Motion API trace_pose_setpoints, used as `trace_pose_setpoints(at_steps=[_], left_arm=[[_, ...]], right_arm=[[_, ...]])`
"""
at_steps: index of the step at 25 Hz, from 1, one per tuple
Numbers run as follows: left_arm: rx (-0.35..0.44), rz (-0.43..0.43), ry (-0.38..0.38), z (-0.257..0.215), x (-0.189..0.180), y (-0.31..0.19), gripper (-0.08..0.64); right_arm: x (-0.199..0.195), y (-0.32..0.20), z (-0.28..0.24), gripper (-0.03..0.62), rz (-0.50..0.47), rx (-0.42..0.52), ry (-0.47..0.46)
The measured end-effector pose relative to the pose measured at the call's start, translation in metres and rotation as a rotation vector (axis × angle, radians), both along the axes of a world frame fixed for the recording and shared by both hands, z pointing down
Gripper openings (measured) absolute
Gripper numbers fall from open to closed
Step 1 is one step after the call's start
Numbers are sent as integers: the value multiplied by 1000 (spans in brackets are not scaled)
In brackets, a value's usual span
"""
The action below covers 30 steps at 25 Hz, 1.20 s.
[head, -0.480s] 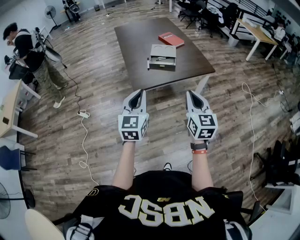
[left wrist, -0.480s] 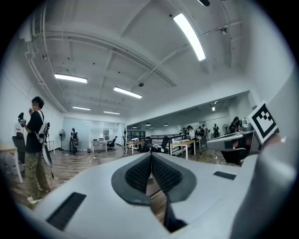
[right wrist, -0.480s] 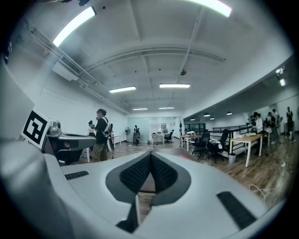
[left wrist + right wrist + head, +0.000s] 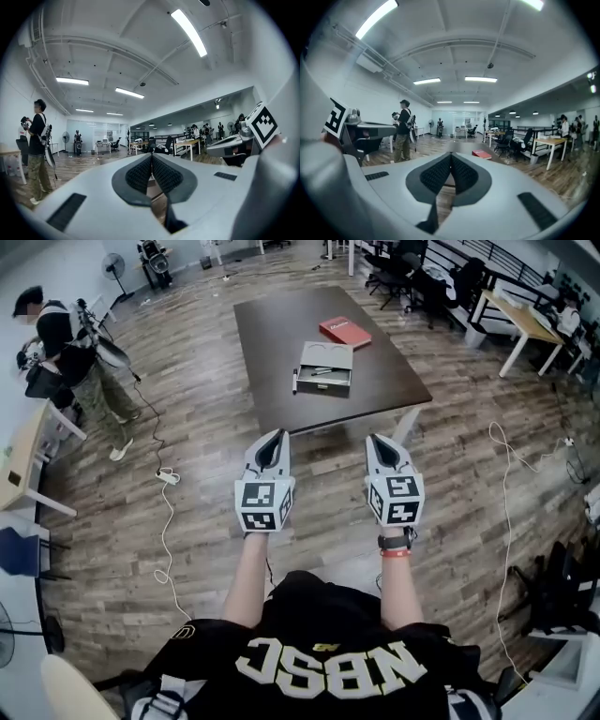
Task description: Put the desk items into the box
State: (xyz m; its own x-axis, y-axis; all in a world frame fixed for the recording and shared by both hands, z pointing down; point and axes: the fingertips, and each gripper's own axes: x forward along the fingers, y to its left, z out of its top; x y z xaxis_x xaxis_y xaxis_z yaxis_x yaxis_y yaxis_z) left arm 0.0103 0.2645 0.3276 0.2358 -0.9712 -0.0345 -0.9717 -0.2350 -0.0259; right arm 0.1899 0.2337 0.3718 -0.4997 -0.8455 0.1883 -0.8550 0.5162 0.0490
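A dark table [image 4: 272, 329] stands ahead of me on the wood floor. On it sits a grey box [image 4: 325, 367] with a pen or two inside, another pen [image 4: 295, 382] along its left side and a red book [image 4: 345, 332] behind it. My left gripper [image 4: 274, 439] and right gripper [image 4: 378, 442] hang side by side in the air short of the table's near edge, both shut with nothing in them. The right gripper view shows the red book [image 4: 481, 153] past its closed jaws.
A person [image 4: 66, 352] stands at the left by a light desk [image 4: 21, 460]. A cable with a power strip [image 4: 168, 472] trails over the floor on the left, another cable [image 4: 506, 484] on the right. Office chairs [image 4: 403, 273] and a desk [image 4: 514, 315] stand behind the table.
Both grippers have moved a little forward toward the table. Their jaws stay shut.
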Motion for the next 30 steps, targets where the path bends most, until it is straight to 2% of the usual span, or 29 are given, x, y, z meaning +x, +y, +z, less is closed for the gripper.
trace_pose_setpoints(at_steps=[3,7,10,15,18,24,27,30], left_arm=[[-30,-2,-16,15,-1,-10,15],[-54,-10,2,28,-6,-26,15],[-61,-11,14,37,-14,-56,15],[-46,4,25,46,-39,-150,15],[-27,19,45,34,-49,-210,15],[-30,30,62,14,-100,-311,15],[-77,47,109,20,-126,-356,15],[-150,98,122,40,-139,-392,15]], right_arm=[[-16,-6,13,9,-55,-60,-93],[-31,-17,19,9,-71,-44,-19],[-46,-44,27,9,-93,-61,-42],[-80,-128,39,9,-104,-63,-52],[-96,-189,26,9,-104,-61,-69],[-151,-286,2,9,-96,-58,-103],[-178,-327,7,9,-106,-90,-99],[-192,-356,14,9,-100,-111,-102]])
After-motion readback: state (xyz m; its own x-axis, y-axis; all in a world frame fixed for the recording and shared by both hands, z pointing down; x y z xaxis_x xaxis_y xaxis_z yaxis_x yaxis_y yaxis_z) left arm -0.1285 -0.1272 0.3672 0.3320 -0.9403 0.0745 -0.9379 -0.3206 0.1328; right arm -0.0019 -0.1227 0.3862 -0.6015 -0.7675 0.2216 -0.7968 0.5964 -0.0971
